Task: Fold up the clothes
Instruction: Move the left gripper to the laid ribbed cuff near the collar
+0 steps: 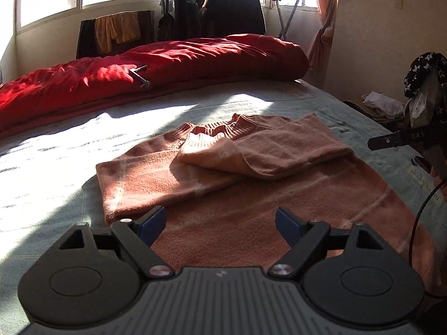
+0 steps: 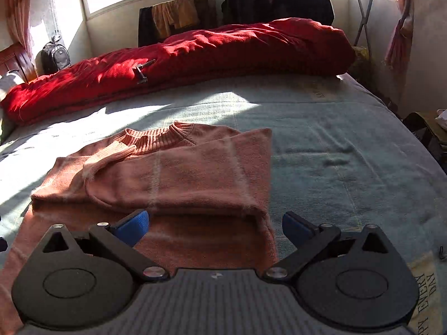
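Both hand-held grippers are released and empty. Your left hand-held gripper hovers over the lower body of the pink sweater, jaws spread, nothing between the blue pads. Your right hand-held gripper has its jaws spread wide over the sweater's right edge, pads clear of the fabric.

Sweater position: flat on the bed, collar pointing away from you toward the red duvet bunched along the far side.

Progress, my read:
- Both sleeves look folded in across the chest; one sleeve lies diagonally on top, its ribbed cuff near the collar.
- Side edges look roughly straight, body narrowed to a rectangle.
- Hem end is nearest you and still unfolded. Bottom-to-collar fold is what's left, maybe in two passes.
- Top sleeve is puffed up, not pressed flat. Could slide when you lift the hem.

Next move calls for each hand-held gripper taking one hem corner, then carrying both up evenly.

Containers: none in view for the folded clothes. A backpack stands by the far wall, contents not visible. No stack of finished clothes seen on the bed.
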### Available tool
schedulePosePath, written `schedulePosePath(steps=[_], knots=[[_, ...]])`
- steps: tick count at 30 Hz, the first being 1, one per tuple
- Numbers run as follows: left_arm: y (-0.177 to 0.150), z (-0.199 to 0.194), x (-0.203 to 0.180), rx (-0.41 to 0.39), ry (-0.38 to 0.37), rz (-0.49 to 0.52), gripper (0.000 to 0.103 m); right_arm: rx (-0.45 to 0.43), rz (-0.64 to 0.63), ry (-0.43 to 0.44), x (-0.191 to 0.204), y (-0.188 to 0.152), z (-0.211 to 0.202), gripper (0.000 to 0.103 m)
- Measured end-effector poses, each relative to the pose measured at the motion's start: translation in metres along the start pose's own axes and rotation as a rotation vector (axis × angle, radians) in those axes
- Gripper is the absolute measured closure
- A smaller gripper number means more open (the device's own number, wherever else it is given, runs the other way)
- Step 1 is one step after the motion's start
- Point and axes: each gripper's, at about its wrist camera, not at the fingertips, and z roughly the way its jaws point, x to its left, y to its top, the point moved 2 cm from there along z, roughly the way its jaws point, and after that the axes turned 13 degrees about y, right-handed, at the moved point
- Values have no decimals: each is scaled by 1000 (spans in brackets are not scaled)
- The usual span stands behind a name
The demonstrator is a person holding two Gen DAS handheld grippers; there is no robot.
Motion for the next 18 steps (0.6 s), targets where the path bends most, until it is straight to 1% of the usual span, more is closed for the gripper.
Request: schedulePosePath(steps=[4, 7, 9, 12, 14, 16, 17, 18], knots=[[41, 27, -27, -15, 17, 51, 18, -21, 49, 24, -23, -11, -11, 0], [69, 60, -48, 7, 28, 78, 18, -32, 60, 32, -37, -17, -18, 0], [83, 85, -62, 33, 50, 98, 18, -41, 68, 38, -44, -19, -21, 0], [93, 123, -76, 89, 92, 125, 18, -57, 87, 60, -52, -23, -26, 0], [95, 147, -83, 123, 135, 158, 18, -63, 98, 70, -55, -26, -28, 0], [93, 166, -85, 144, 176, 197, 18, -67, 105, 69, -58, -28, -31, 0], [89, 173, -83, 156, 203, 200, 18, -68, 110, 66, -60, -30, -32, 0], [88, 175, -79, 166, 213, 196, 18, -70, 115, 64, -62, -31, -33, 0]])
